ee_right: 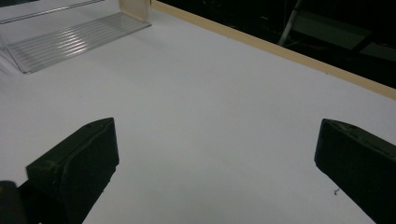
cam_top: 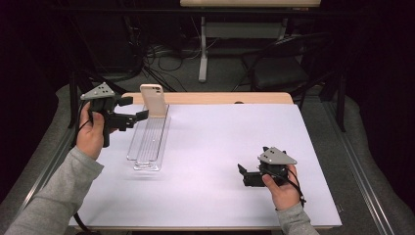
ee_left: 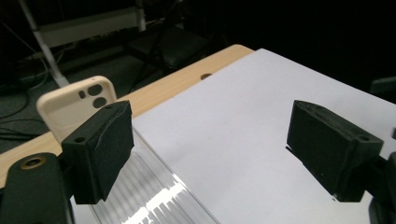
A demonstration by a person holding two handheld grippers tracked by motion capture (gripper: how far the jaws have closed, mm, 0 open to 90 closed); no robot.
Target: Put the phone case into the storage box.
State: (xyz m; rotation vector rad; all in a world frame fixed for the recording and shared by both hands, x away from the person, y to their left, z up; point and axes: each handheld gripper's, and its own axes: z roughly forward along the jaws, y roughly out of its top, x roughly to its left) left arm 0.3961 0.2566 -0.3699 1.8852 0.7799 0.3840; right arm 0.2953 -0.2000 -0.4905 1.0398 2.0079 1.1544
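Nearest me, my forearms reach in over the white worktop (cam_top: 210, 161). Left tool (cam_top: 131, 108) is raised at the far left, jaws spread, released, just beside the clear ribbed tray (cam_top: 147, 142). Right tool (cam_top: 244, 172) sits low at near right, jaws wide apart, grasping nothing. Left gripper view shows camera lenses on the cream phone (ee_left: 77, 105); it's upright at the tray's far end.

One phone case (cam_top: 151, 99), one clear ribbed tray (cam_top: 148, 142), two grippers, one table (cam_top: 215, 147).
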